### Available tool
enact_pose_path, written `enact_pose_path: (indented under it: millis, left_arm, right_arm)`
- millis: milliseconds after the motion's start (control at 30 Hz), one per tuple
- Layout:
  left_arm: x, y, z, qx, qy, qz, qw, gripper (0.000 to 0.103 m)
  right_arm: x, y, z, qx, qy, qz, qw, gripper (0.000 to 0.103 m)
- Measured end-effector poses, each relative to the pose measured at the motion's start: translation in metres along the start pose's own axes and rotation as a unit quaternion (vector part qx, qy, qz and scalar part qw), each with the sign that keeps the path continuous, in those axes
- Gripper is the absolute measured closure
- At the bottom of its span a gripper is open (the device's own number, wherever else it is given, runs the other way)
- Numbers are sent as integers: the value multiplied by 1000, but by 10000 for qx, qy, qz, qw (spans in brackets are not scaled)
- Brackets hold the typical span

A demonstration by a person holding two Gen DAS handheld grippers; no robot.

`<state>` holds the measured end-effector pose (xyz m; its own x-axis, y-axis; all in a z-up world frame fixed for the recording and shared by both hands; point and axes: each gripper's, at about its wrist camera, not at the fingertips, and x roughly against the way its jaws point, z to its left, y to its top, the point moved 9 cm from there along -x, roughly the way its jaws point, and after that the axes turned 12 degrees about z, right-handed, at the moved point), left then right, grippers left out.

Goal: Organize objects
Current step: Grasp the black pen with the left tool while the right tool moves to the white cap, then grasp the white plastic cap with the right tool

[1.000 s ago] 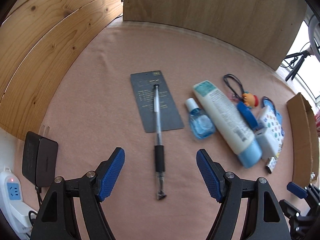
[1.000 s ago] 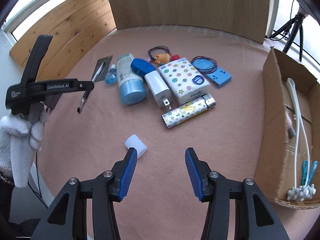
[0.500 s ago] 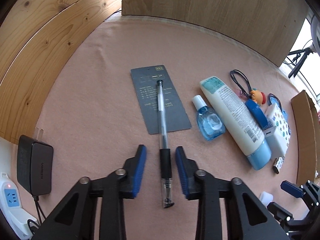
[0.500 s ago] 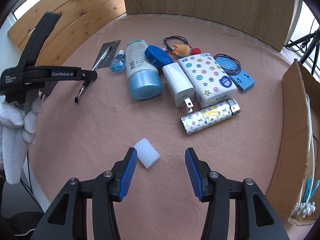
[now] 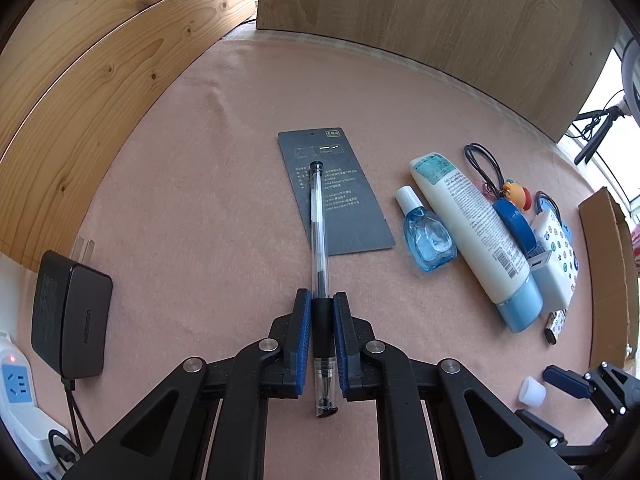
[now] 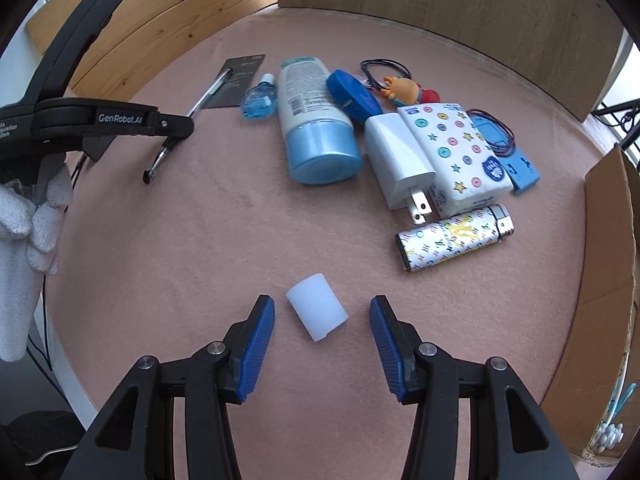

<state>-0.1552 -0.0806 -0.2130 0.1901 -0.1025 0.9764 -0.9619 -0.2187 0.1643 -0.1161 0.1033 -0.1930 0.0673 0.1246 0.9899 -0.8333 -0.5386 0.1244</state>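
- Two grippers are at work over the pink felt-covered table [image 6: 224, 240], and the cardboard box [image 6: 600, 240] at its right edge, already holding cotton swabs, looks like the place the loose things are meant to go
- Biggest of the loose things is the lotion tube [image 6: 316, 120], lying flat with its blue cap toward the right wrist camera; I judge it soft-walled and fairly heavy, best taken across the stiff cap end
- Next comes the tissue pack [image 6: 456, 152], light and squashy, lying against the white charger [image 6: 396, 164], which is hard and smooth with bare prongs; the body is the place to grip
- The patterned lighter [image 6: 452, 240] lies apart from the pile, glossy and likely slippery
- The pen [image 5: 320, 248] lies with its far half across the dark card [image 5: 334, 192]; it is light, stiff and prone to roll, and the left gripper [image 5: 321, 336] is pressed together on its black rubber sleeve, the grippiest part
- The small white cap [image 6: 316, 306] lies on its side between the spread fingers of the right gripper [image 6: 322, 344], touching neither; it looks feather-light and slightly pliant, so a gentle squeeze across its round wall should do
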Motion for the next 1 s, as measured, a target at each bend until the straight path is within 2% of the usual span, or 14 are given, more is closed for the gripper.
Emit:
enact_pose_path:
  millis: [67,133,367,733,1000]
  left_arm:
    - [1,-2,1,26,-36,4,10000,92]
    - [1,-3,2,49,-57,3,10000,92]
    - [7,-10,5,143,-163,-27,9998,92]
    - [35,-13,-27,-61,-391,-237,9989,92]
    - [47,-5,-88,-561,-595,-323,9961,92]
  right_arm:
    - [-2,-1,3,82,-143,30,9999,72]
    - [-2,-1,4,142,-266,-9,9995,79]
    - [4,-6,-2,-81,-75,-82,9999,89]
    - [37,-24,-34,-691,191,-438,9965,90]
    - [71,-42,-81,-1298,239,-810,9879,90]
